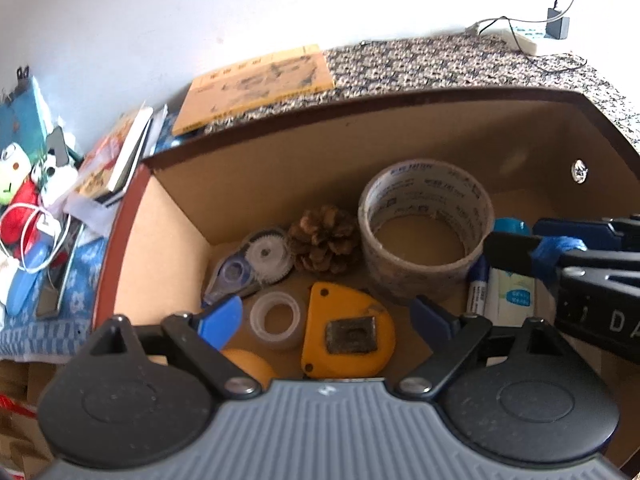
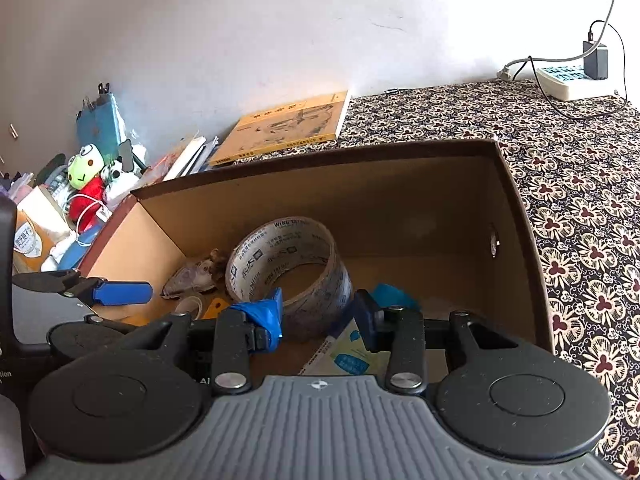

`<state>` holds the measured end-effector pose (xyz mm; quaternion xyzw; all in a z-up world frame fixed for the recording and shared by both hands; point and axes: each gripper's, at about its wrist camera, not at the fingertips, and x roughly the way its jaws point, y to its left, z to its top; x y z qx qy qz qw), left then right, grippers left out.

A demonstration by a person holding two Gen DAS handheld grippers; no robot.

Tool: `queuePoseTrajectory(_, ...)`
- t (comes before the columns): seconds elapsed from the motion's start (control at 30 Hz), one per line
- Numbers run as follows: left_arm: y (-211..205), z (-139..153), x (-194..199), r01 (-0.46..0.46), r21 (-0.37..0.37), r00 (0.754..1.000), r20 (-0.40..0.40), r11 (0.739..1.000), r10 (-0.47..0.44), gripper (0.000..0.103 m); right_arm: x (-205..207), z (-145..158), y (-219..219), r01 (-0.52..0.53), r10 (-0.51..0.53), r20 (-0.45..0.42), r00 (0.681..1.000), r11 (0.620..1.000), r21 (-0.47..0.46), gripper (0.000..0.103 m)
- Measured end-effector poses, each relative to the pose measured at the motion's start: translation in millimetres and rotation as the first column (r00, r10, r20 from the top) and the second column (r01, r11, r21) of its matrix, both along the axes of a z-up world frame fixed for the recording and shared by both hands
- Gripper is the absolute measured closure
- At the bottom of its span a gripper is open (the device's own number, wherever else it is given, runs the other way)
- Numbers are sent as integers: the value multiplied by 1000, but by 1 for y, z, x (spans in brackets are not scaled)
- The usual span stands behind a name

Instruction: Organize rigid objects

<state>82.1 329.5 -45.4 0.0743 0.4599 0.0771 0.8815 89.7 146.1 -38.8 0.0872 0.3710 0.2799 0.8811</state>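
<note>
An open cardboard box (image 1: 360, 104) (image 2: 320, 152) holds a large clear tape roll (image 1: 424, 220) (image 2: 288, 264), a pine cone (image 1: 324, 240), a correction tape dispenser (image 1: 256, 264), a small clear tape roll (image 1: 276, 320), a yellow tape measure (image 1: 344, 336) and a white bottle (image 1: 514, 296) (image 2: 352, 354). My left gripper (image 1: 328, 316) stands wide open above the tape measure and the small roll, holding nothing. My right gripper (image 2: 320, 314) (image 1: 516, 234) hovers at the big roll's near right side, over the bottle, open with nothing pinched. One blue left finger (image 2: 120, 293) shows at the box's left wall.
A yellow book (image 1: 256, 84) (image 2: 280, 128) lies behind the box on the patterned cloth (image 2: 580, 200). More books (image 1: 120, 152) and plush toys (image 1: 16, 184) (image 2: 86, 176) crowd the left. A power strip (image 2: 564, 78) with cables sits at the far right by the wall.
</note>
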Motion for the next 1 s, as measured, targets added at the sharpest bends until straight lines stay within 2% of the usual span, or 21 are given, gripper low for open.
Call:
queuePoseTrajectory(0.07, -1, 0, 0, 5, -1, 1000, 3, 1000, -5, 12, 0, 1, -1, -2, 2, 12, 1000, 1000, 12, 80)
queuePoseTrajectory(0.13, 0, 4, -3, 13, -17, 999, 44, 1000, -12, 12, -5, 3, -3, 19, -21, 58, 998, 1000, 21, 79)
queuePoseTrajectory(0.3, 1, 13, -11, 62, -60, 994, 94, 996, -56, 11, -24, 23, -5, 109, -109, 162, 981, 994, 8, 78)
queuePoseTrajectory(0.4, -4, 26, -21, 76, -41, 989, 134, 996, -70, 10, -39, 39, -11, 162, -167, 192, 967, 986, 45, 78)
queuePoseTrajectory(0.43, -6, 33, -25, 83, -41, 986, 145, 996, -77, 9, -45, 45, -14, 184, -190, 201, 961, 982, 48, 77)
queuePoseTrajectory(0.47, -8, 40, -29, 90, -44, 984, 161, 995, -82, 0, -52, 50, -17, 215, -222, 217, 951, 975, 53, 77)
queuePoseTrajectory(0.6, -16, 63, -47, 113, -55, 971, 220, 992, -98, 1, -76, 62, -32, 316, -321, 273, 907, 947, 64, 77)
queuePoseTrajectory(0.7, -25, 73, -55, 113, -74, 971, 220, 991, -94, 0, -82, 65, -51, 350, -354, 266, 897, 935, 63, 77)
queuePoseTrajectory(0.83, -44, 82, -66, 122, -87, 967, 233, 989, -99, 0, -91, 63, -83, 370, -373, 233, 898, 927, 55, 77)
queuePoseTrajectory(1.0, -89, 90, -84, 178, -103, 960, 237, 979, -149, 1, -102, 57, -124, 392, -382, 198, 903, 920, -13, 77)
